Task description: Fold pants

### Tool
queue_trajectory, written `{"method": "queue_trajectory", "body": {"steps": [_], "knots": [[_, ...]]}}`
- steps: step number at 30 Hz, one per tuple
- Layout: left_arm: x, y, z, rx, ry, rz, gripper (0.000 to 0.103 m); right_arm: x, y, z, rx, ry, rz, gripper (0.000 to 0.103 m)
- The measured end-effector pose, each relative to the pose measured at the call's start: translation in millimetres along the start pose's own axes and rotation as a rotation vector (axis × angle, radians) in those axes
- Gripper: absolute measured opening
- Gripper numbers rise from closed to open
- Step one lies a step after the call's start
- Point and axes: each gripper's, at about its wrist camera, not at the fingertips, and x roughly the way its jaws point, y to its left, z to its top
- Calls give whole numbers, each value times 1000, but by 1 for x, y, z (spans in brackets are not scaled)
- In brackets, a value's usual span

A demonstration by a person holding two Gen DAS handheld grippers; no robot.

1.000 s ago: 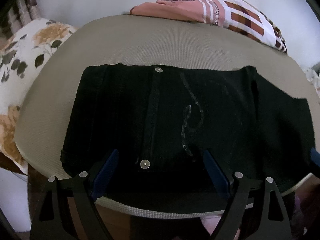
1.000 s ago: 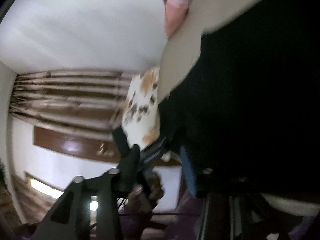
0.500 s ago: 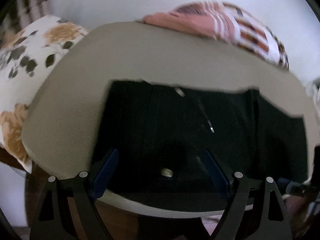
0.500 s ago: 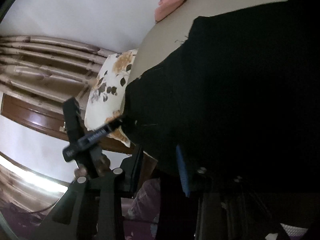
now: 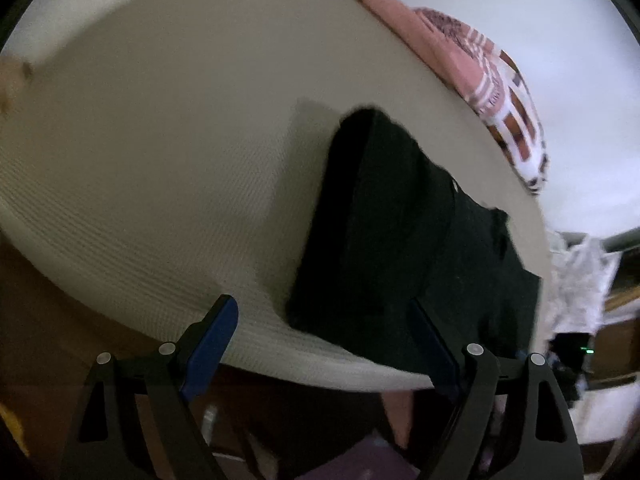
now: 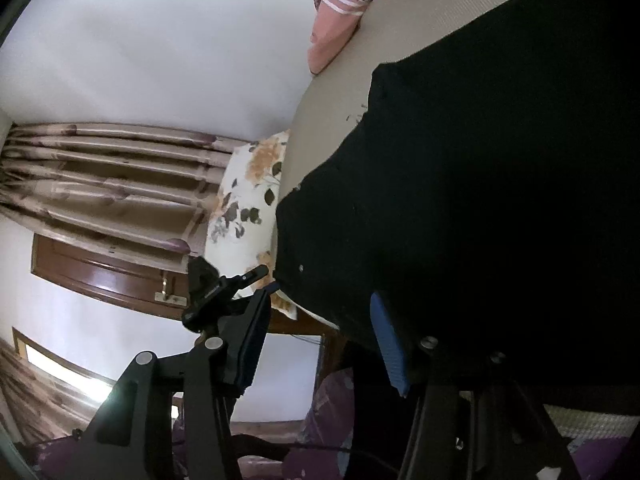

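Observation:
The black pants (image 5: 404, 240) lie folded in a thick stack on the beige mattress (image 5: 160, 152), toward its right front edge. My left gripper (image 5: 326, 344) is open and empty, hovering at the mattress's front edge just left of the stack. In the right wrist view the pants (image 6: 500, 184) fill the right half of the frame. My right gripper (image 6: 320, 344) is open beside the stack's near corner, with nothing between its blue pads (image 6: 390, 344). The left gripper also shows in the right wrist view (image 6: 218, 292), beyond the pants' corner.
A pink and brown patterned cloth (image 5: 480, 80) lies at the mattress's far edge against the white wall. A floral pillow (image 6: 248, 208) sits at the mattress's left end. Curtains (image 6: 100, 168) and a wooden door (image 6: 108, 276) stand beyond. White clutter (image 5: 580, 280) lies off the right side.
The left gripper has swung left and away from the pants, which now sit right of its fingers. The right gripper has come free of the cloth and steadied beside the stack.

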Motion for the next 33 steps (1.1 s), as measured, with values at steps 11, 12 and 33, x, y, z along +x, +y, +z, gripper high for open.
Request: {"method": "queue_trajectory", "body": {"steps": [11,12,33], "knots": [[18,-11,3,-22,76,-146,85,0,0,-2,30,-5,1,56],[20,-12,6,-15,83,-158,85,0,0,-2,31,-5,1,56],[38,-24,24,102,101,-334,86,1,-4,-2,92,-18,15,68]]}}
